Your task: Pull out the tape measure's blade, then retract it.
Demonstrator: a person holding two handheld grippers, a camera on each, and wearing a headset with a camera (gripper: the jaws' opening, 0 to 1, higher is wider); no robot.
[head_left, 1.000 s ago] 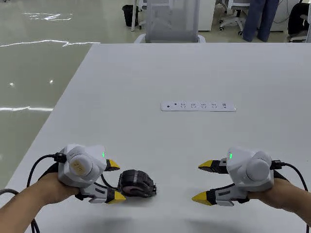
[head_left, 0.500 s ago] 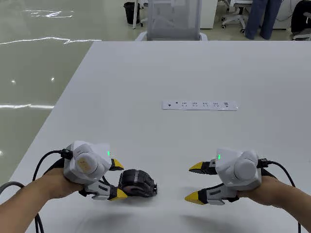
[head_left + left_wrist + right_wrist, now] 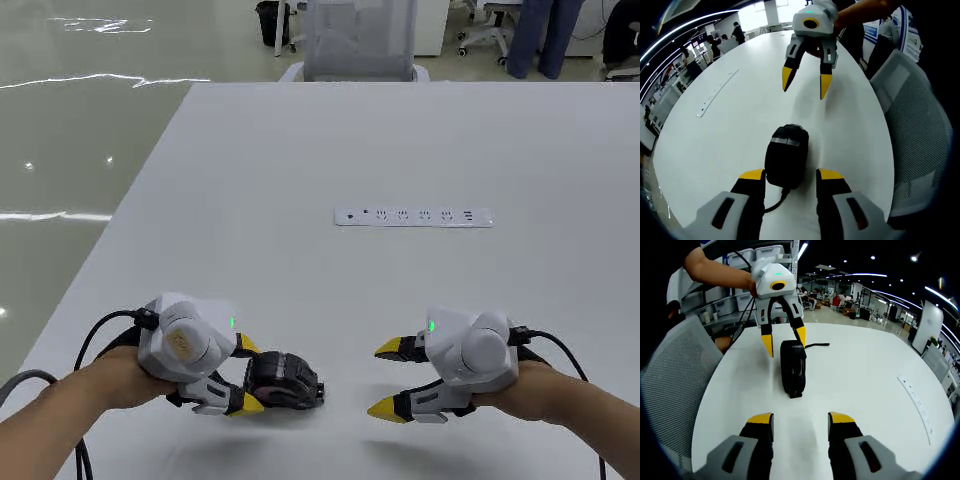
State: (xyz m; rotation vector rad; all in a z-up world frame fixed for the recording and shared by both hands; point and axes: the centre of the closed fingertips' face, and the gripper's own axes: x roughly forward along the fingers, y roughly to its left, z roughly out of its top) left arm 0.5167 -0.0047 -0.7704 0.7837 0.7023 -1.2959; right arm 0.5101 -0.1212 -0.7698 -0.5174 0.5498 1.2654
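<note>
**Entry 1: left gripper** (image 3: 247,374). Closest to me, at the near edge of the table (image 3: 350,150). The jaws are apart and straddle the rear of the tape measure. In the left gripper view (image 3: 791,175) one yellow tip sits against the case and a thin gap shows at the other, so I log it as bracketing the case, not clamped on it. Change: over the last second it has crept a little further along the case.

**Entry 2: tape measure** (image 3: 283,378). A dark case lying flat on the table between the left jaws. It has not shifted on the table. As far as I can tell no blade is out. In the right gripper view the small tab (image 3: 796,394) at the end of the case (image 3: 793,367) faces my right gripper, and a black strap (image 3: 816,345) trails from the far end.

**Entry 3: right gripper** (image 3: 386,379). The jaws are apart and hold nothing, and they point at the tab end of the case. Change: it has slid in towards the tape measure, and the gap is clearly smaller than a second ago. It is still apart from the case and touches nothing.

**Reading of the change.** I judge this to be the approach, with the pull not yet begun. The left jaws likely need to close on the case to anchor it before the right ones pinch the tab. If the case is left loose, I expect it would simply drag along the table.

**Entry 4: power strip** (image 3: 413,216). White, mid-table, well away from the work.

**Entry 5: chair** (image 3: 360,40). Mesh-backed, at the table's far edge.
</note>
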